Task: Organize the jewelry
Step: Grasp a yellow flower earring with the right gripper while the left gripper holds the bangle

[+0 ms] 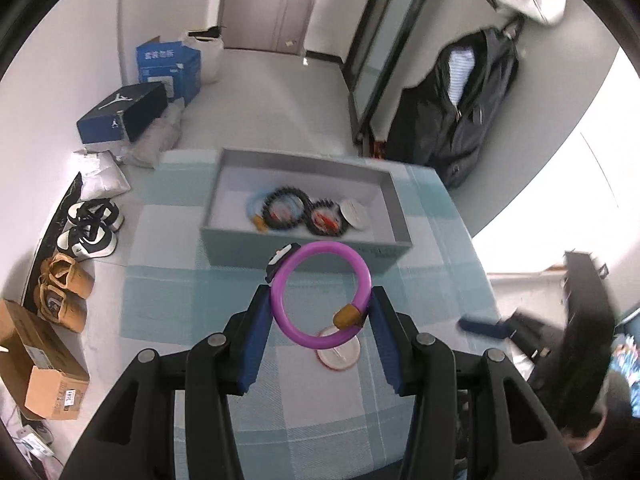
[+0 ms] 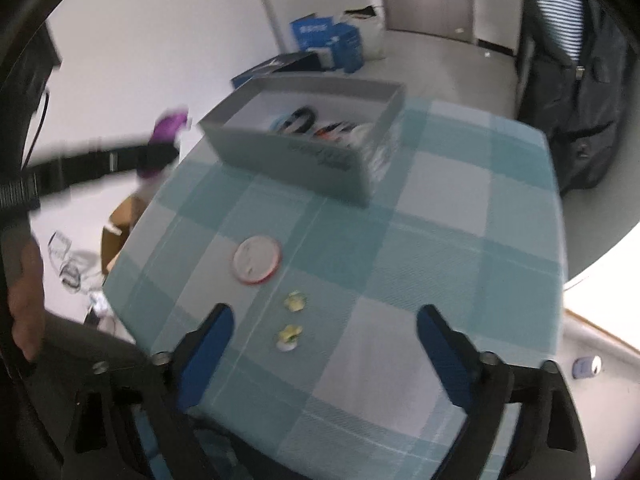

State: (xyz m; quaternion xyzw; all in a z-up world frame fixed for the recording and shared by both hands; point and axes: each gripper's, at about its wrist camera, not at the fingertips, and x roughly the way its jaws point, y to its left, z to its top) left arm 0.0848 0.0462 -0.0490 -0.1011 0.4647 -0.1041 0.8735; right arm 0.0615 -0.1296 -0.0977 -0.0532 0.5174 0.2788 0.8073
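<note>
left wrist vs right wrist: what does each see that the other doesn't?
Left wrist only: the left hand-held gripper shut on the purple bracelet, and shoes on the floor.

Right wrist only: the open right hand-held gripper and two small earrings on the tablecloth.

Both: the grey box holding bracelets, and the round white disc.

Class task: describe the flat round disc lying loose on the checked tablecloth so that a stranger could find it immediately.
Start at the grey box on the blue-checked tablecloth. On the bare cloth in front of it lies the disc. It is white with a red rim, larger and flatter than the two small yellowish earrings beside it.
</note>
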